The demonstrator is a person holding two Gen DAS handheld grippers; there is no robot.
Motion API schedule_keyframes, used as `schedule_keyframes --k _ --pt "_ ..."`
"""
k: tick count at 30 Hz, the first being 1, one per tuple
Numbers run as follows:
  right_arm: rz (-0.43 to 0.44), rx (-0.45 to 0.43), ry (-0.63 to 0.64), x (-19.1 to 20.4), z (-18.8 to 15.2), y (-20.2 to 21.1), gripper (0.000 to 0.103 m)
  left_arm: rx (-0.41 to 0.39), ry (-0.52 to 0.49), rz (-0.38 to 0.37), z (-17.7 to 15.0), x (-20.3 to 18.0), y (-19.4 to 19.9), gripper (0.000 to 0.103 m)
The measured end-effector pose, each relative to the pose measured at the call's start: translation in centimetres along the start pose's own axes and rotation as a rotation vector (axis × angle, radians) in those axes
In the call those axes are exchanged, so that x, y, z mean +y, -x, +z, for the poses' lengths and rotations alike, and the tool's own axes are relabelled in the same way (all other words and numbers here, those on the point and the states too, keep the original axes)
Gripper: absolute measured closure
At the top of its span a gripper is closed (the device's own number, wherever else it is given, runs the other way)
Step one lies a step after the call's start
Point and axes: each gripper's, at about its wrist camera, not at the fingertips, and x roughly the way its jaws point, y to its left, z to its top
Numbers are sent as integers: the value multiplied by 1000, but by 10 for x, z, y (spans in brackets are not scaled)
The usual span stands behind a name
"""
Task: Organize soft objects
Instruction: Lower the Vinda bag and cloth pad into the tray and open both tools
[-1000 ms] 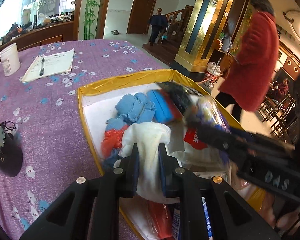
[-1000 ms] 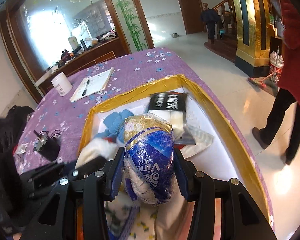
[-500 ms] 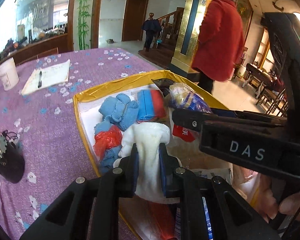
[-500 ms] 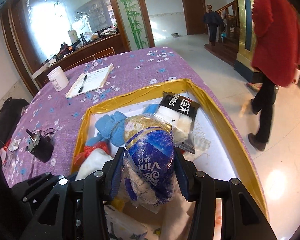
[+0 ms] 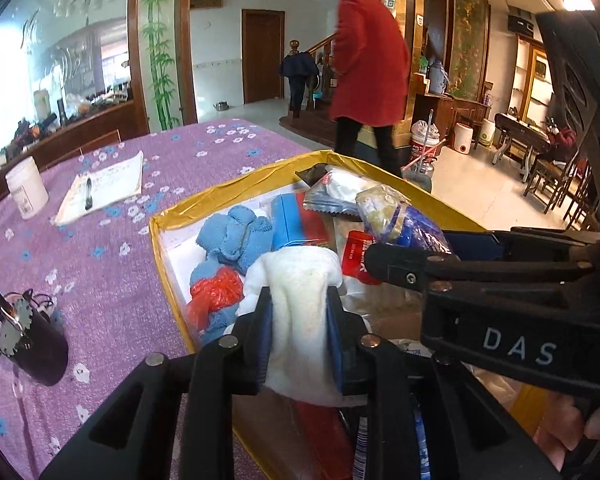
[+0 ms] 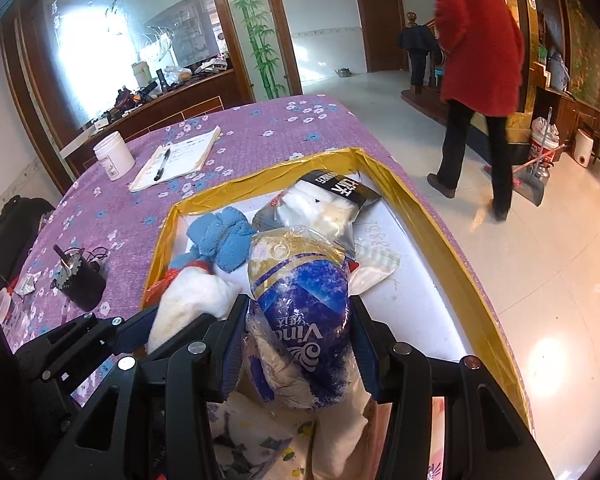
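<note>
A yellow-rimmed box point(image 5: 236, 196) with a white floor stands on the purple flowered table. My left gripper point(image 5: 298, 300) hangs over the box's near left corner, a white fluffy cloth point(image 5: 300, 276) upright between its pads. Its jaws are opening, and the pads still touch the cloth. Beside it on the right, my right gripper point(image 6: 298, 308) is shut on a blue and gold tissue pack point(image 6: 300, 280). Inside the box lie a blue knit cloth point(image 5: 232, 236), a red plastic bag point(image 5: 216, 292), a blue and red carton point(image 5: 296, 220) and a black-labelled packet point(image 6: 332, 196).
A black cup point(image 5: 32, 340) with small tools stands on the table to the box's left. Farther back are a notebook with a pen point(image 5: 104, 184) and a white jar point(image 5: 26, 192). A person in a red coat point(image 5: 368, 68) walks on the floor beyond the table's right edge.
The left jaws have widened a little around the white cloth and the left gripper has rolled and shifted. The right gripper keeps its hold on the pack. The person in red has walked away.
</note>
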Motion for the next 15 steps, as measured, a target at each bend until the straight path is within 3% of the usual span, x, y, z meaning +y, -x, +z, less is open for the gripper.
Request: schedule_keyframes --k 15 --pt "20 -8 -6 0 -6 12 47 -36 -47 39 2 -6 3 61"
